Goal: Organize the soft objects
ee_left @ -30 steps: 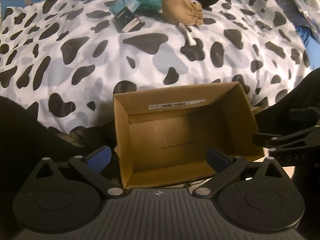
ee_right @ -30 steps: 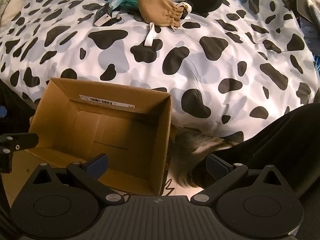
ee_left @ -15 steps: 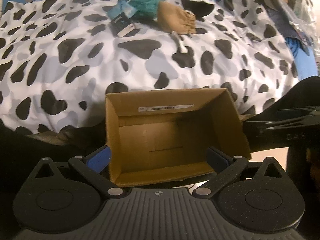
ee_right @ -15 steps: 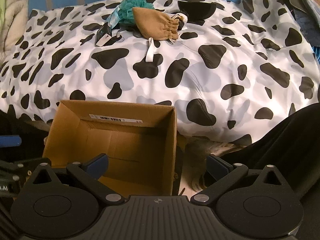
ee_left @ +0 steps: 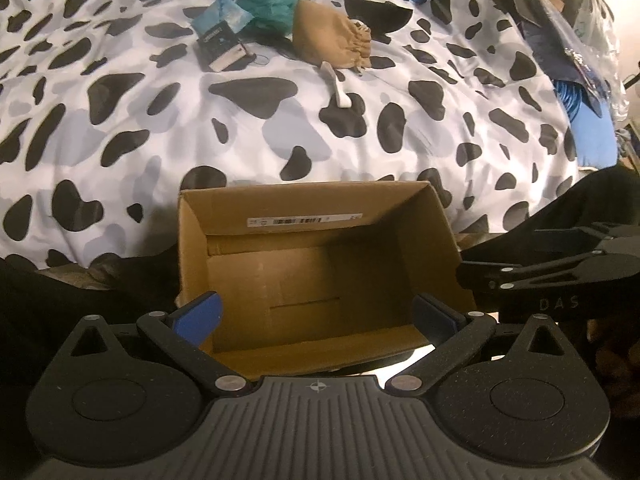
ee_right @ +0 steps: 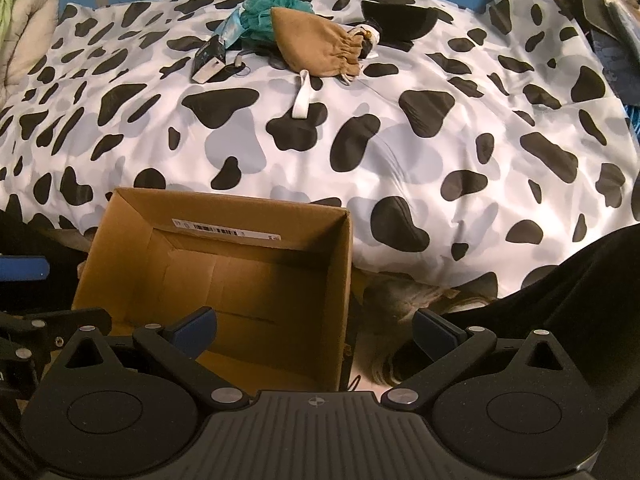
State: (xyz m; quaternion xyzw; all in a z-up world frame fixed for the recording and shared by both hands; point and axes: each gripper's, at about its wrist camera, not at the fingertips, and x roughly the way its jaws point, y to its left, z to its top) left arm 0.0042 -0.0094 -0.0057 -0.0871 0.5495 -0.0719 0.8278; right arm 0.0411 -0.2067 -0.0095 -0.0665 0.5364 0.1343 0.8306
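In the left wrist view, one brown box (ee_left: pixel 316 276) sits open right in front of the wide-open, empty left claw (ee_left: pixel 316 316), and far past it on the spotted bed (ee_left: pixel 240 128) lie one green puff (ee_left: pixel 270 4) and one tan bag (ee_left: pixel 332 40), touching. In the right wrist view, the same one box (ee_right: pixel 216 280) sits near the left finger of the wide-open, empty right claw (ee_right: pixel 316 330), with the puff (ee_right: pixel 266 8) and bag (ee_right: pixel 316 46) far off.
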